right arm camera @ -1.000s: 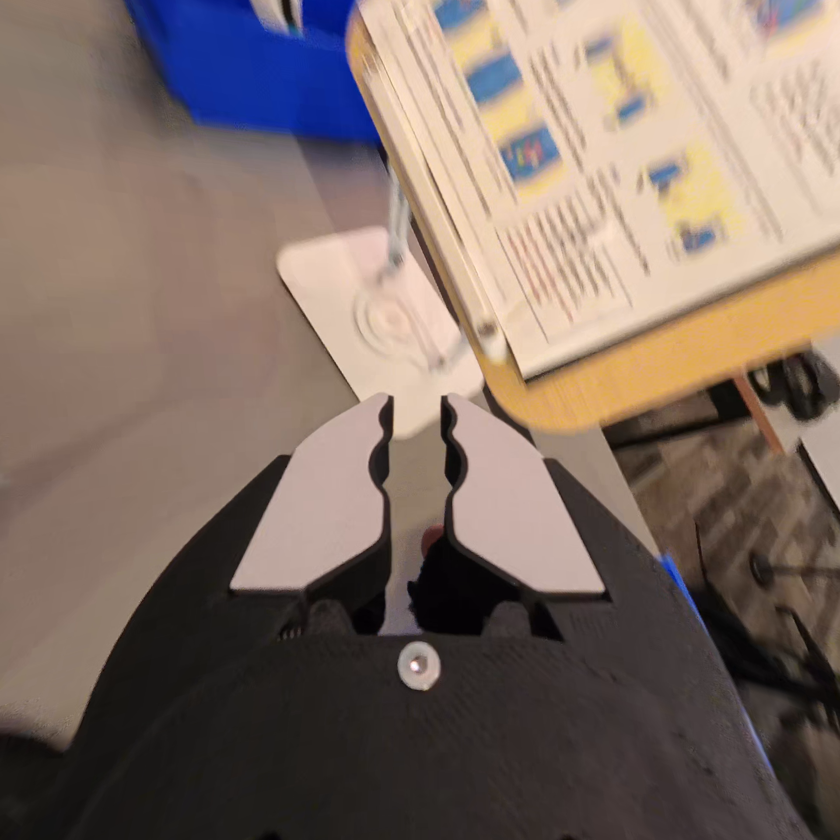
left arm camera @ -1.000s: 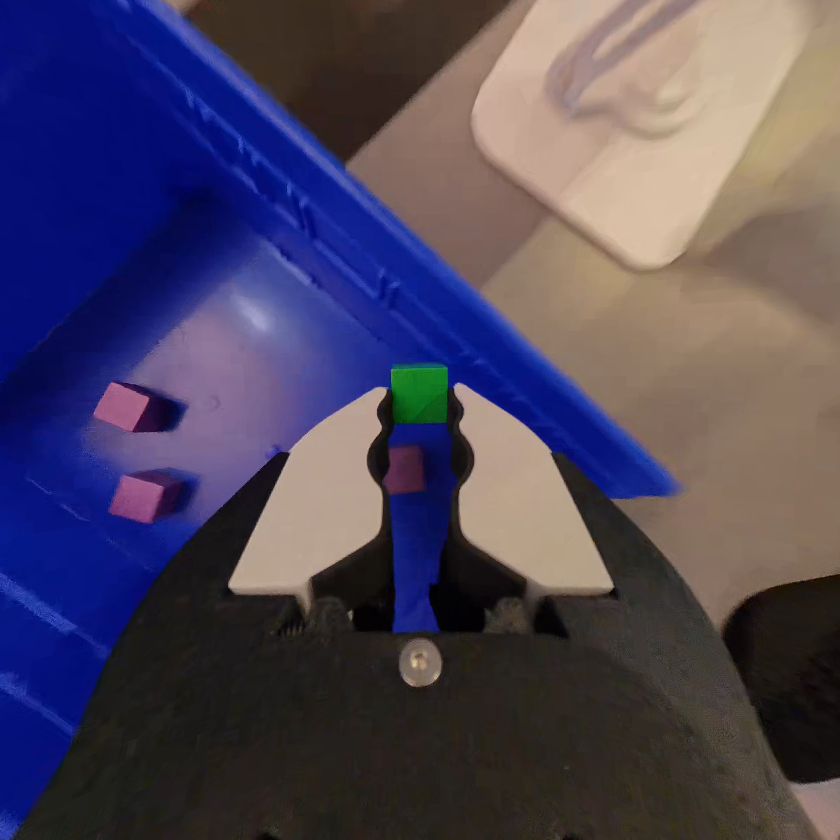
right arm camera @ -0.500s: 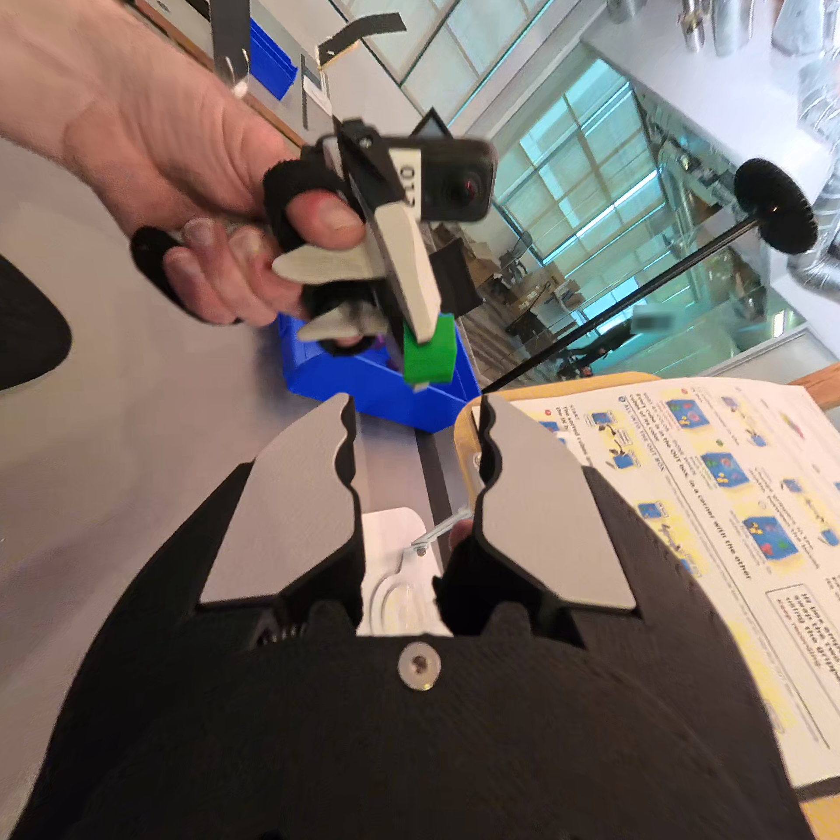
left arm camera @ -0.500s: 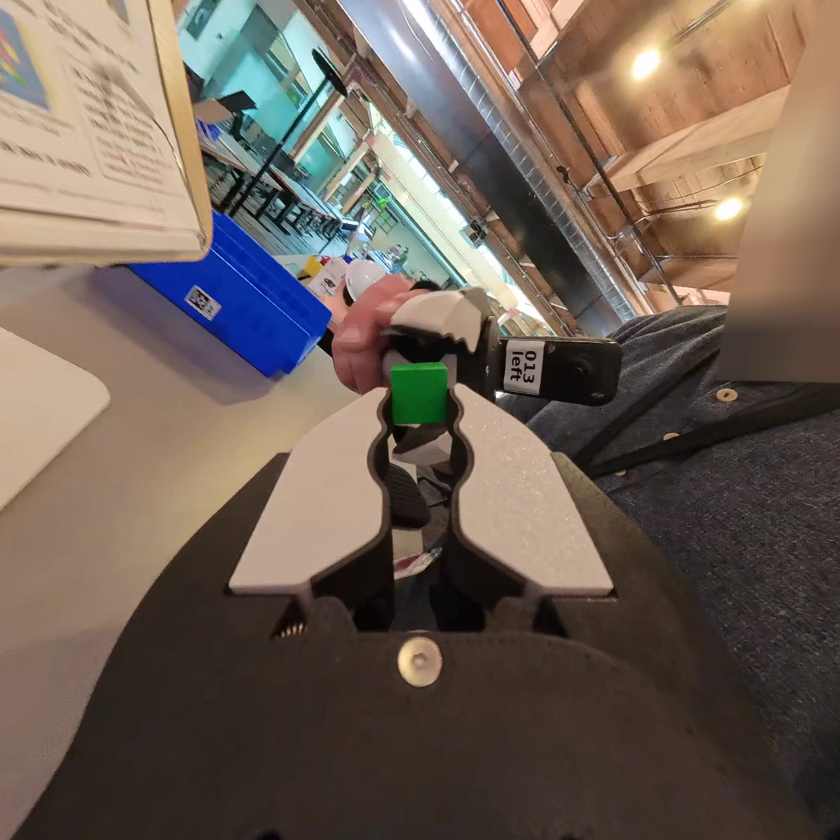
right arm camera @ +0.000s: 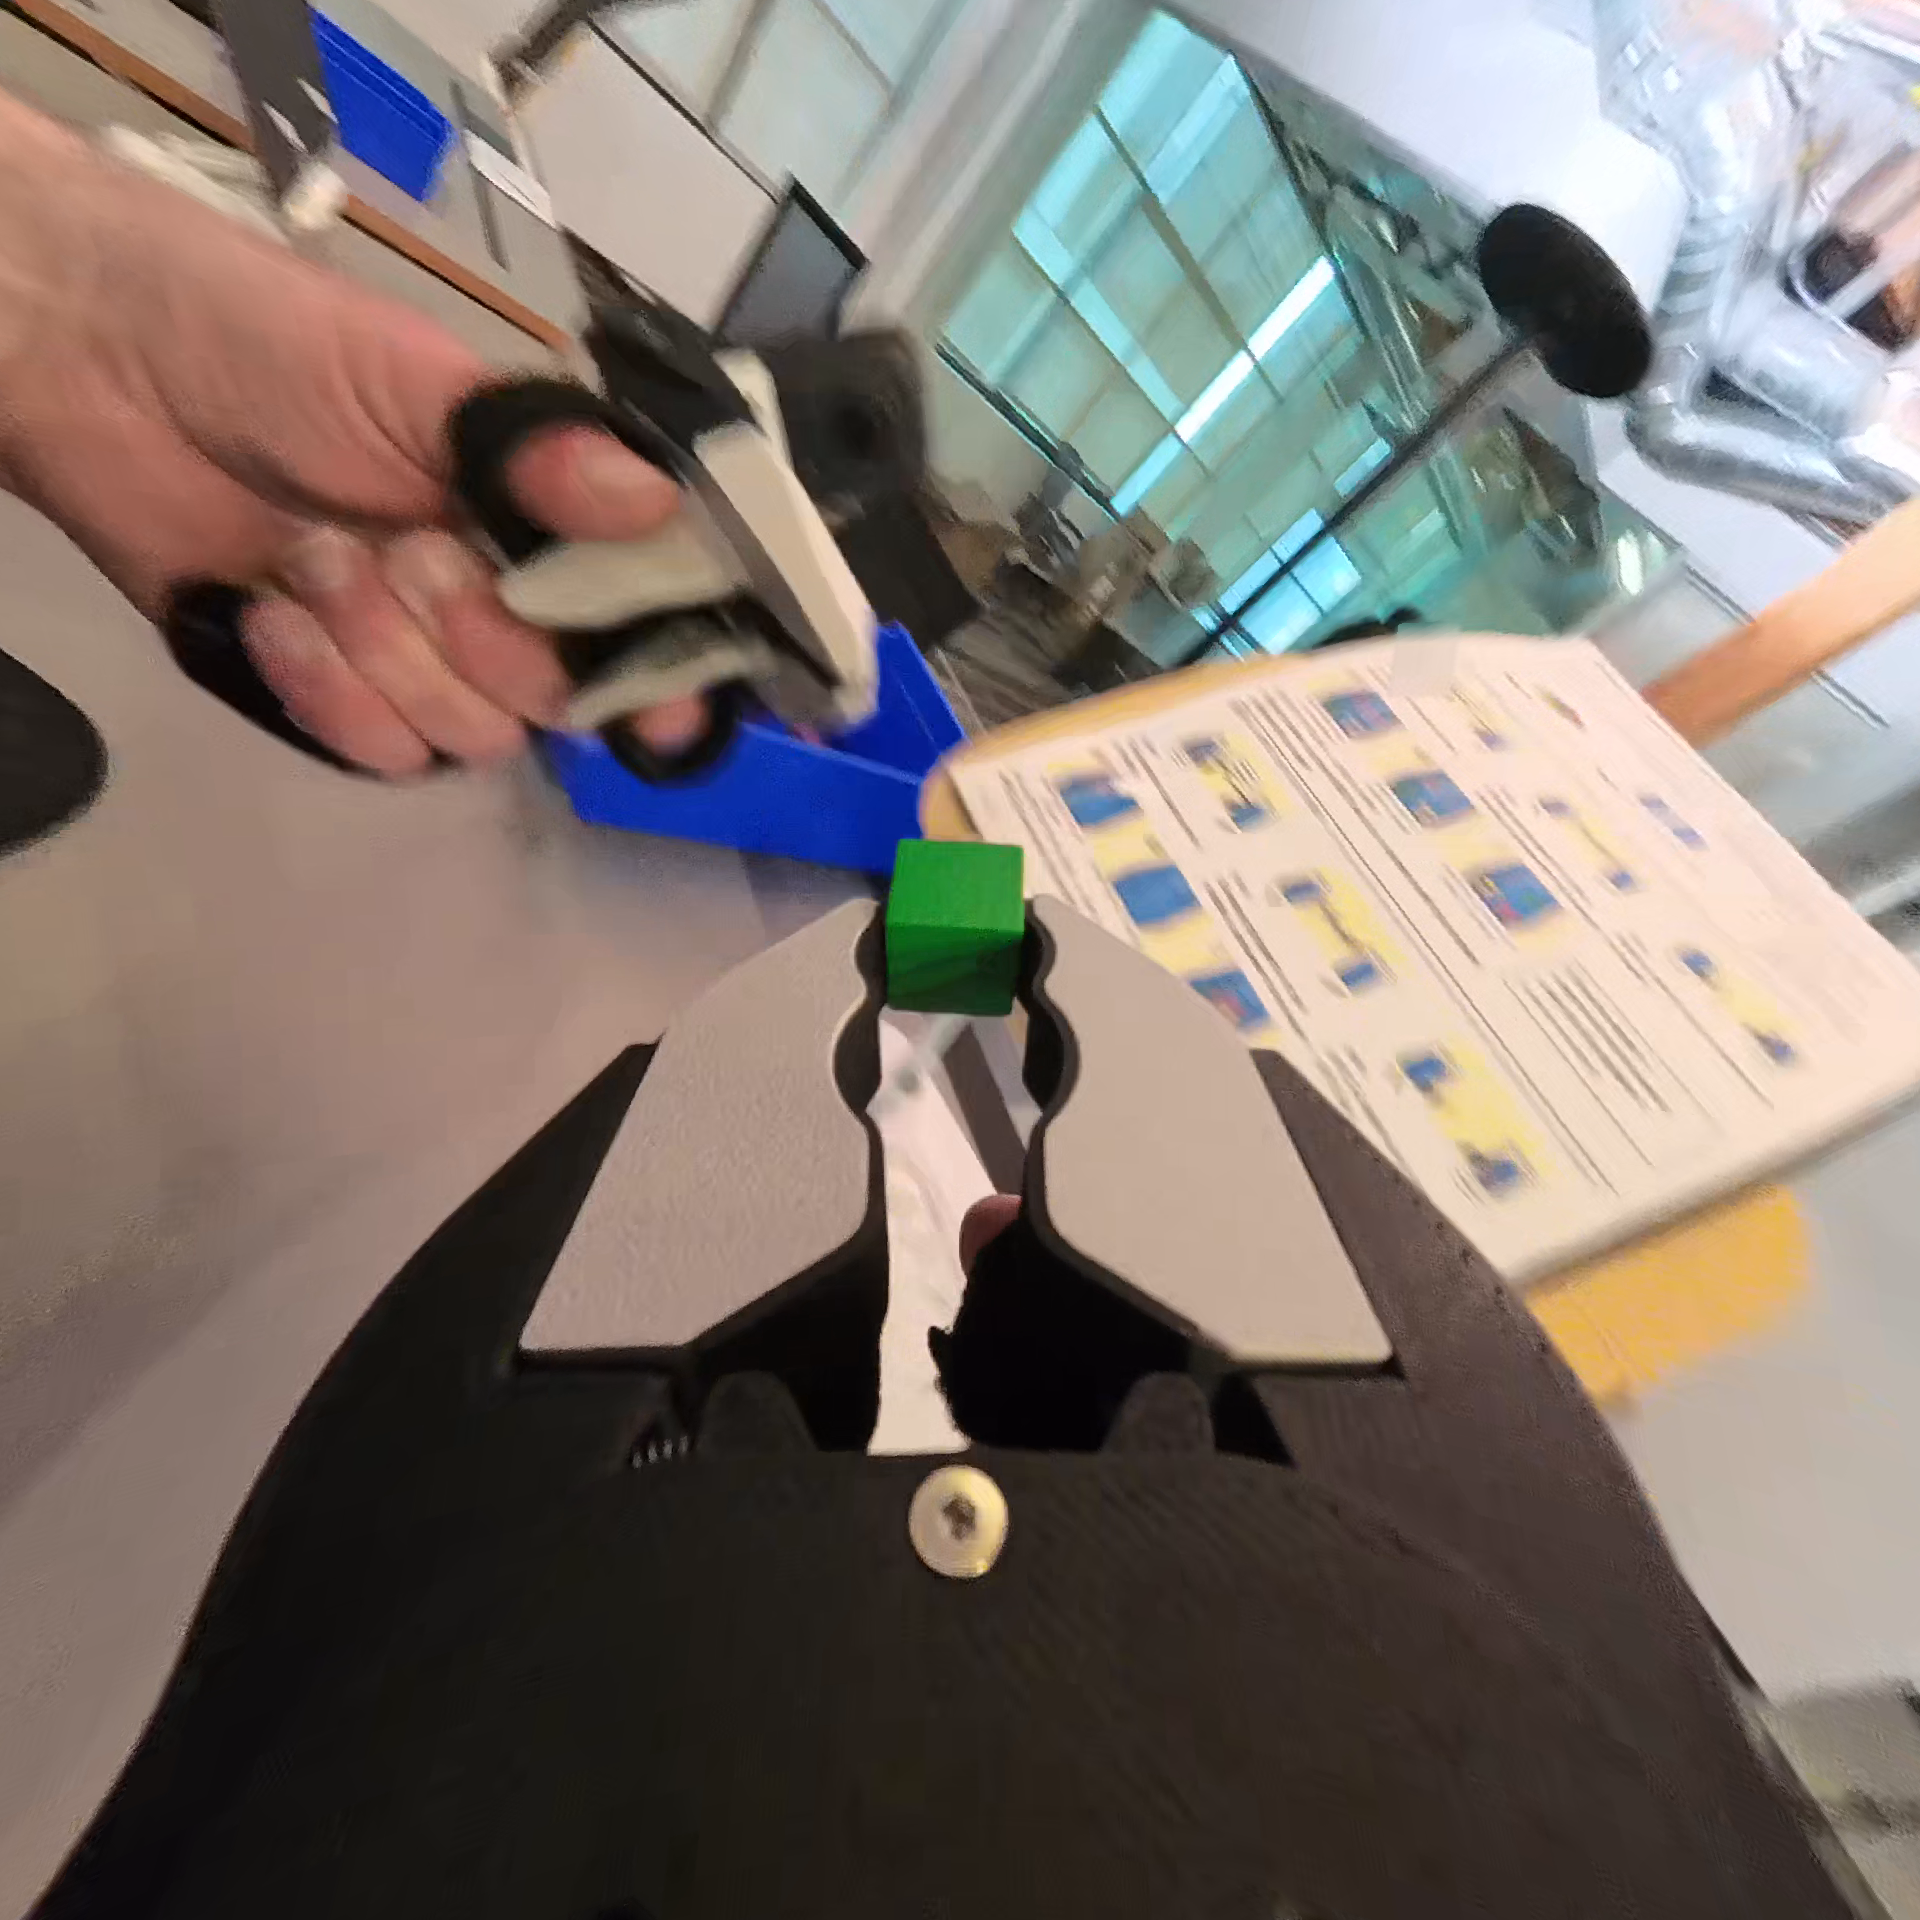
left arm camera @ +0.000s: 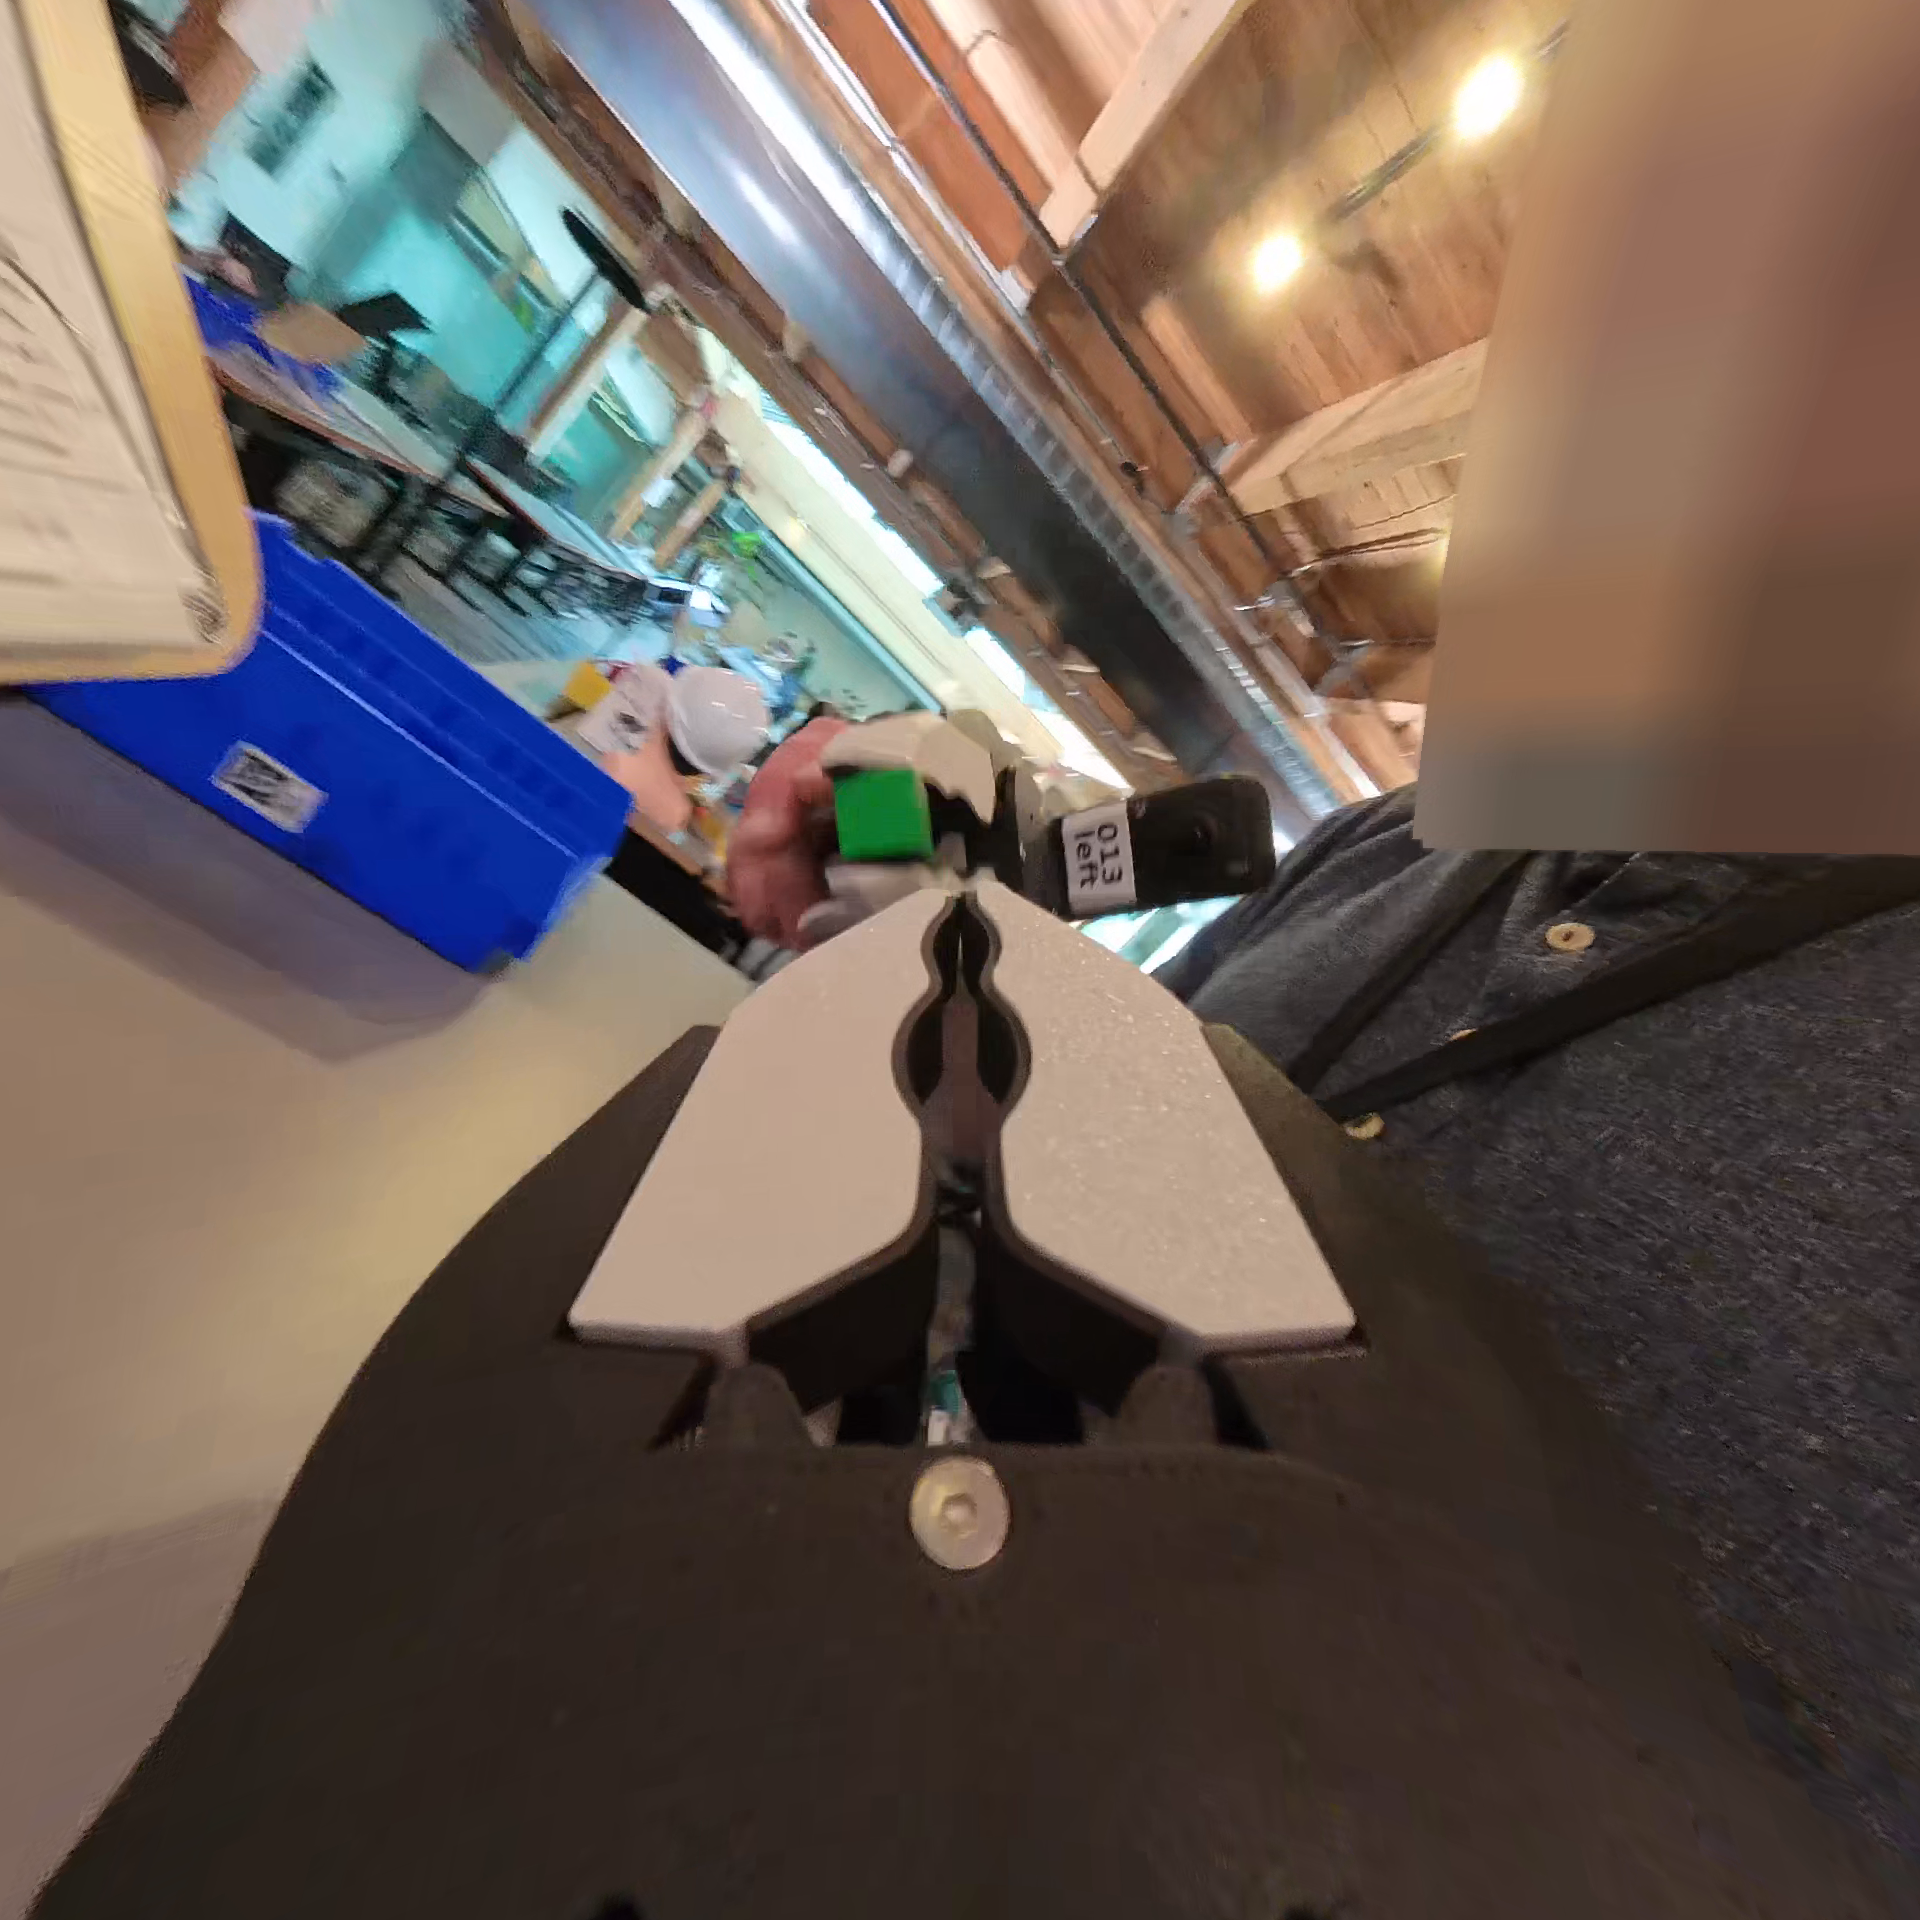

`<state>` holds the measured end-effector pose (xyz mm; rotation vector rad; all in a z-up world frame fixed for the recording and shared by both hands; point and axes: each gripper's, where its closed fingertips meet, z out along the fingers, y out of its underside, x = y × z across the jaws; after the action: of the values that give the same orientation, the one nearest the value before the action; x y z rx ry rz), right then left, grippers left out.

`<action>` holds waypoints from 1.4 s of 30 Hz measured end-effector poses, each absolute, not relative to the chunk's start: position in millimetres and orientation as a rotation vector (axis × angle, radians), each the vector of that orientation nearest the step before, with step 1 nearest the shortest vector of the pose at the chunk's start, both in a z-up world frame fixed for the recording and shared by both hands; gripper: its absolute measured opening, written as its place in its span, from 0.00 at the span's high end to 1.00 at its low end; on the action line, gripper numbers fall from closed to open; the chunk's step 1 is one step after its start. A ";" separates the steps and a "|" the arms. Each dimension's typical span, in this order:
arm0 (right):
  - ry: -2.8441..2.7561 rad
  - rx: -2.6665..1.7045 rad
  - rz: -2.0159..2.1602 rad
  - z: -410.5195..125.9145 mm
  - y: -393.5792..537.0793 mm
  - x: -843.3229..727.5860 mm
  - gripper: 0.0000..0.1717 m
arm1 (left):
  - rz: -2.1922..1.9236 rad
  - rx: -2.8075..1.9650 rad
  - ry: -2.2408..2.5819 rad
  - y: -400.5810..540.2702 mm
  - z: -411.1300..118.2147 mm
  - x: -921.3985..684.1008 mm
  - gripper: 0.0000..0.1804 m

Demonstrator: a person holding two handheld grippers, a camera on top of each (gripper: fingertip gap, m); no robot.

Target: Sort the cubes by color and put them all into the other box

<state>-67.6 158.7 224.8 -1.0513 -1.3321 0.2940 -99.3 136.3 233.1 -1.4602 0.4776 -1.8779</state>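
Right wrist view: right hand-held gripper (right arm camera: pixel 954 925) clamped on green cube (right arm camera: pixel 954 925), pads pressing, presumably for transfer; left hand-held gripper (left arm camera: pixel 961 902) clenched, holding nothing; blue box (right arm camera: pixel 769 790) beyond on desk (right arm camera: pixel 260 987).

We log 1 green cube (right arm camera: pixel 954 928), solid colour, clean square edges, slightly turned so 1 corner edge faces us. It sits clamped between the 2 grey fingertips of the right gripper (right arm camera: pixel 954 940), off the table, in front of a blue box (right arm camera: pixel 758 790). From the left wrist view we see the same cube (left arm camera: pixel 881 817) held aloft, well apart from another blue box (left arm camera: pixel 343 769) on the table.
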 end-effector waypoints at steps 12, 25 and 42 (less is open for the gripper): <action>-1.094 -2.097 -0.174 87.8 322.3 278.6 0.86 | -1.771 -1.620 0.559 132.7 212.1 -93.4 1.00; -1.238 -2.560 -0.045 -18.3 326.1 288.8 0.86 | -1.730 -1.717 0.570 134.6 194.9 -83.5 1.00; -1.054 -2.270 0.092 76.8 295.1 253.6 0.85 | -0.963 -1.990 0.380 199.3 171.3 -242.6 0.89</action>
<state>253.6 295.1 76.8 -2.2700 -1.0541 0.0925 -242.6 199.3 171.3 -1.9904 0.3800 -0.9629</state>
